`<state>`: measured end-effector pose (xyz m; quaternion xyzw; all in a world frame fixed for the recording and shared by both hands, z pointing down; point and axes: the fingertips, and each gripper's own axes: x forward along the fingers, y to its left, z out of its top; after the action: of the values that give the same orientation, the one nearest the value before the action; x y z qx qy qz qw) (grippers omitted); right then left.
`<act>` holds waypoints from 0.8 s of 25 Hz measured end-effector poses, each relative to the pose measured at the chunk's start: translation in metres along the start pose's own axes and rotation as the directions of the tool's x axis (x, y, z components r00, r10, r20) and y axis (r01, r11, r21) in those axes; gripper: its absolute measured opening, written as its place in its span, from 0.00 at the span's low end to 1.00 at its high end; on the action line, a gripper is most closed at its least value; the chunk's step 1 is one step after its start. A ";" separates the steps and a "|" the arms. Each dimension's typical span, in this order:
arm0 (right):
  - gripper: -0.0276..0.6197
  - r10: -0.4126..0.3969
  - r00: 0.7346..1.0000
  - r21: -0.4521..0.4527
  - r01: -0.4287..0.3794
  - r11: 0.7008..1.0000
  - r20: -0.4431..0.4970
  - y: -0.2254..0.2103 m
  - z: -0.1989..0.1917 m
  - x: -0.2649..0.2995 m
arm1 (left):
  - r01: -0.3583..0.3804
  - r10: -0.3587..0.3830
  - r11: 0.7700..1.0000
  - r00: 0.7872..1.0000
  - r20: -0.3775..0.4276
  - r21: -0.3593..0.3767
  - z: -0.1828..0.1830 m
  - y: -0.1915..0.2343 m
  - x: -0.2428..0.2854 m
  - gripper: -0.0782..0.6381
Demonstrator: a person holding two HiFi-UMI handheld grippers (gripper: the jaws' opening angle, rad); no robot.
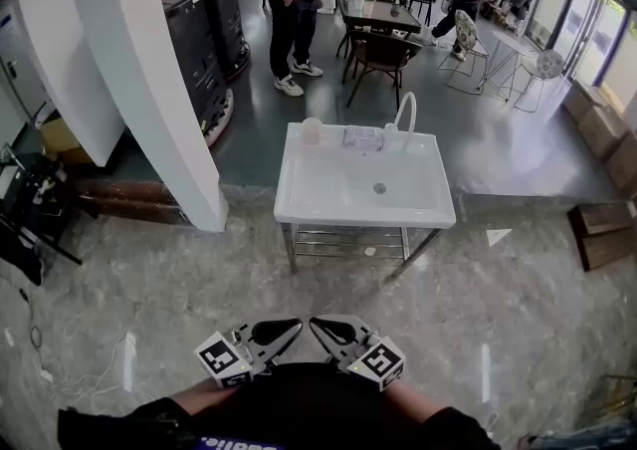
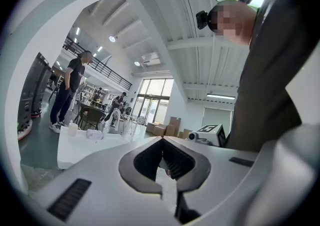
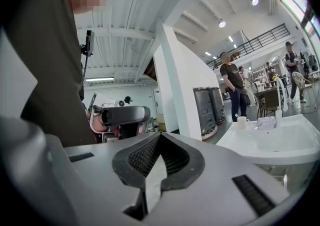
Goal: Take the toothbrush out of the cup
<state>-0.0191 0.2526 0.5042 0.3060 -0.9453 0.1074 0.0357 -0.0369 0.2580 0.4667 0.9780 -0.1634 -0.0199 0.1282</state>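
Pale cup upright on sink

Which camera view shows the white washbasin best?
The head view: it shows the whole washbasin from above, with its drain and faucet. The left gripper view shows it small and side-on; the right gripper view cuts it off at the picture's edge.
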 end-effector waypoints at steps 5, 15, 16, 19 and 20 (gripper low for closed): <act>0.06 0.009 1.000 0.005 -0.009 1.000 0.009 0.001 -0.001 -0.002 | -0.001 0.001 1.000 1.000 -0.002 -0.002 -0.002 -0.002 0.001 0.12; 0.06 0.022 1.000 0.000 -0.022 1.000 0.002 -0.005 0.004 -0.007 | -0.011 0.011 1.000 1.000 -0.008 -0.003 0.000 0.001 0.009 0.12; 0.06 0.019 1.000 0.001 -0.019 1.000 0.000 -0.006 0.005 -0.008 | -0.008 0.008 1.000 1.000 -0.002 -0.008 0.002 0.000 0.011 0.12; 0.06 0.013 1.000 0.006 -0.013 1.000 -0.014 -0.012 0.011 -0.011 | -0.010 0.010 1.000 1.000 0.001 -0.014 0.007 -0.001 0.017 0.12; 0.06 0.014 1.000 0.002 -0.014 1.000 -0.011 -0.014 0.011 -0.012 | -0.014 0.014 1.000 1.000 0.001 -0.011 0.007 0.000 0.018 0.12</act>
<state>-0.0012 0.2452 0.4942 0.2988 -0.9471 0.1103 0.0400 -0.0202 0.2501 0.4598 0.9761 -0.1704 -0.0205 0.1334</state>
